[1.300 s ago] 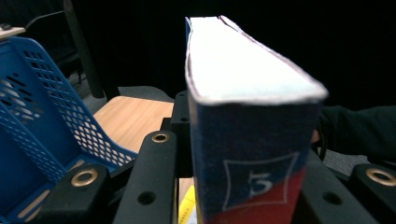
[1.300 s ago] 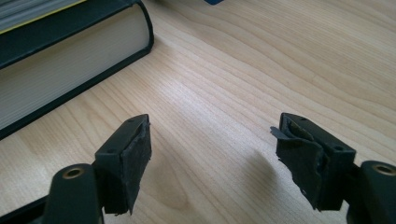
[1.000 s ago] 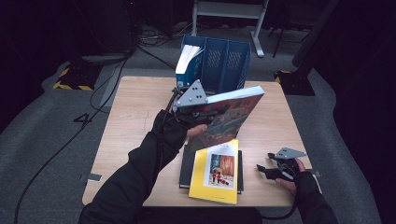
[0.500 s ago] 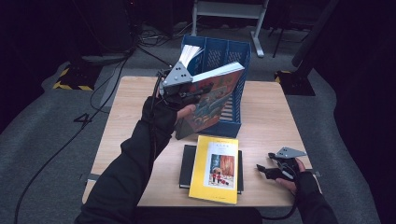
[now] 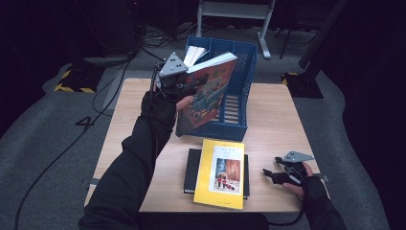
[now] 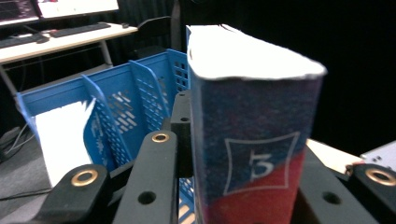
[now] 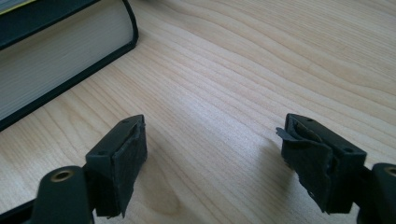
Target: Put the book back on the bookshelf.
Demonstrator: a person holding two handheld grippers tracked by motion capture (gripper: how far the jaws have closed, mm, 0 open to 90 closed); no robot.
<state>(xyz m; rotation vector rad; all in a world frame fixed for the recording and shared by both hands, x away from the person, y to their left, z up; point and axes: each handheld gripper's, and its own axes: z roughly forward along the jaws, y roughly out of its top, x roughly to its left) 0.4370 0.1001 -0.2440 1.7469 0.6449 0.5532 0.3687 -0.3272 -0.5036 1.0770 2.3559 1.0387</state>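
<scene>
Blue plastic file rack (image 5: 239, 103) stands at the far edge of the table (image 5: 282, 115), white papers (image 5: 194, 53) in its leftmost slot. Over it, the left gripper (image 5: 184, 84) pinches a thick book with a red-and-blue cover (image 5: 208, 93), jaws pressed on both sides near the spine, where the left gripper view shows a "5" (image 6: 259, 165). The book hangs tilted, its lower corner low beside the rack's front left, its top edge level with the dividers. It looks heavy and stiff, a hardback or dense paperback, with a glossy cover that could slide in the pads; a hold close to the spine, as here, keeps the pages from fanning open, and it will want to swing under its own weight.

Compared with a second ago, the book has gone from nearly flat above the table to steeply upended, and it has travelled toward the rack.

Toward the near edge, a yellow book (image 5: 220, 172) lies on top of a black book (image 5: 190, 170). At the near right corner the right gripper (image 5: 274, 176) rests on the wood, jaws spread wide on nothing, unmoved.
</scene>
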